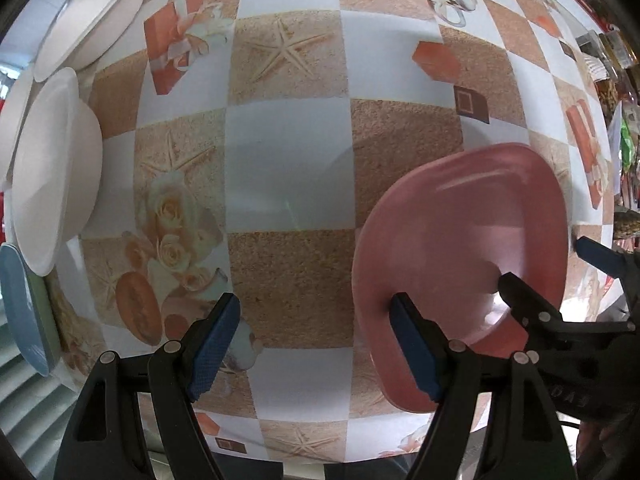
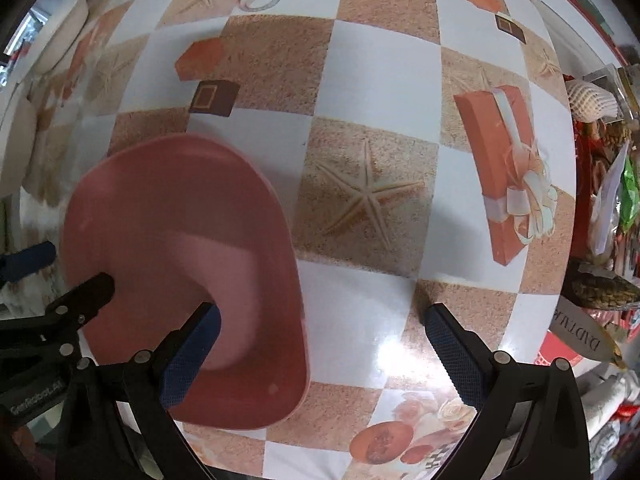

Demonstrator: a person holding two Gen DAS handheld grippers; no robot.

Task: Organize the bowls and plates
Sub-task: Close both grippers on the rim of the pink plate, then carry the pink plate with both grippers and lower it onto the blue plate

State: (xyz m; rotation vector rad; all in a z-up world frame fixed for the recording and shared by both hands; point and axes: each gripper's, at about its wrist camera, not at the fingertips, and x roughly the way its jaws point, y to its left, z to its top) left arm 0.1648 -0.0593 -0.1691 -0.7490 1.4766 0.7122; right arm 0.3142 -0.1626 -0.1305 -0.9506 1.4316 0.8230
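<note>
A pink plate [image 1: 460,240] lies on the checkered tablecloth [image 1: 288,152]. My left gripper [image 1: 316,344] points down and stands open. Its right finger is over the plate's left rim and its left finger is over bare cloth. The right gripper [image 2: 322,356] is also open and points down. One of its fingers hangs over the inside of the pink plate [image 2: 180,232], the other over the cloth to the right. Each gripper also shows at the other view's edge: the right gripper [image 1: 548,268] and the left gripper [image 2: 76,266]. I cannot tell whether any pad touches the plate.
Two white bowls [image 1: 52,168] [image 1: 92,12] stand along the table's left side. A blue plate [image 1: 20,308] on a green one sits at the left edge. Packets and clutter [image 2: 600,184] crowd the area past the right edge. The table's front edge [image 1: 304,460] runs just below the fingers.
</note>
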